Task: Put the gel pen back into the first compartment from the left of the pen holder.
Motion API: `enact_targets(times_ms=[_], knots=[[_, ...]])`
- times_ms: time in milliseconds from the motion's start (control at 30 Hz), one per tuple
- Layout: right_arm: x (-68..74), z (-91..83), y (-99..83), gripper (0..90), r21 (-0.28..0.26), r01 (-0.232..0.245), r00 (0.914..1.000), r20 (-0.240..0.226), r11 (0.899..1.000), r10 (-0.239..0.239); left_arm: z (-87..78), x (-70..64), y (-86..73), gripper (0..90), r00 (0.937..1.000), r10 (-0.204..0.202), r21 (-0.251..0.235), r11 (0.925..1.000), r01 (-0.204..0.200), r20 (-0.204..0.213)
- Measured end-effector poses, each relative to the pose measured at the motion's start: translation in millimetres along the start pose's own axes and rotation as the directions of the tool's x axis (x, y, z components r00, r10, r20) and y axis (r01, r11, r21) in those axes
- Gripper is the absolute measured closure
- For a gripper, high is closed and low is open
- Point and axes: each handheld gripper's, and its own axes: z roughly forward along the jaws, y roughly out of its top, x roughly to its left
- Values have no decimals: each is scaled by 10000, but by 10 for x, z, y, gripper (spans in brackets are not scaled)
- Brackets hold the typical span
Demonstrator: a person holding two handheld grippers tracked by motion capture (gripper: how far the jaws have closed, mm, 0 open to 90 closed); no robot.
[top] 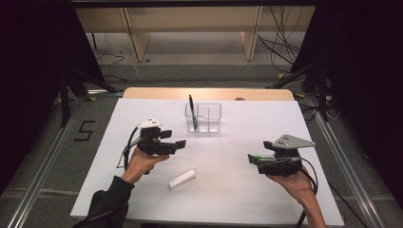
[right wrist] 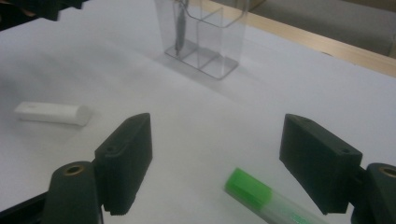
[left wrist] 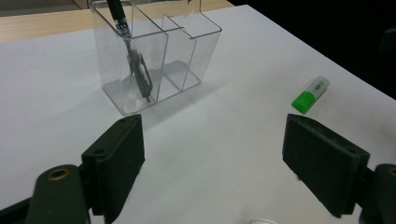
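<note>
High view: organizer (top: 203, 118) stands at 12 o'clock on the surface (top: 237, 190), a pen (top: 192, 112) upright in its left compartment.
Left gripper (top: 179, 144): jaws spread, holding nothing, aimed at the organizer.
Right gripper (top: 250, 158): jaws spread over the green-capped stick (right wrist: 264, 198), likely the next pick.
White stick (top: 182, 178): lies loose at 6 o'clock, between the hands.

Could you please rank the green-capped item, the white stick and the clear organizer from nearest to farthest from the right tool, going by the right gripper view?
1. Green-capped item: between the open jaws of the right tool.
2. White stick: off to the left in that view.
3. Clear organizer: ahead, at the far side, holding a black pen.
</note>
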Motion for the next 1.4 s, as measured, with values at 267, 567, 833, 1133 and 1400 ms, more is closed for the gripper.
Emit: enact_targets(times_ms=[267,567,833,1133,1400], knots=[[-197,103,-21,329,513,-753,9913,1117,9958,692,-103,-137,-150,200,9990,448,-445,9980,-449,-49],[-442,250,-100,586,1041,-1497,9665,2253,9832,1233,-212,-270,-371,197,9975,612,-918,9941,-579,340],[-673,408,-269,839,1836,-2229,9337,3226,9574,1555,-292,-267,-533,197,9979,554,-1064,9930,-516,330],[-821,531,-431,900,2226,-2814,9075,3779,9334,1835,-338,-308,-620,197,9951,980,-856,9916,-965,136],[-899,559,-540,900,2318,-3193,8959,3898,9189,2130,-375,-262,-708,197,9927,1193,-592,9910,-1200,-149]])
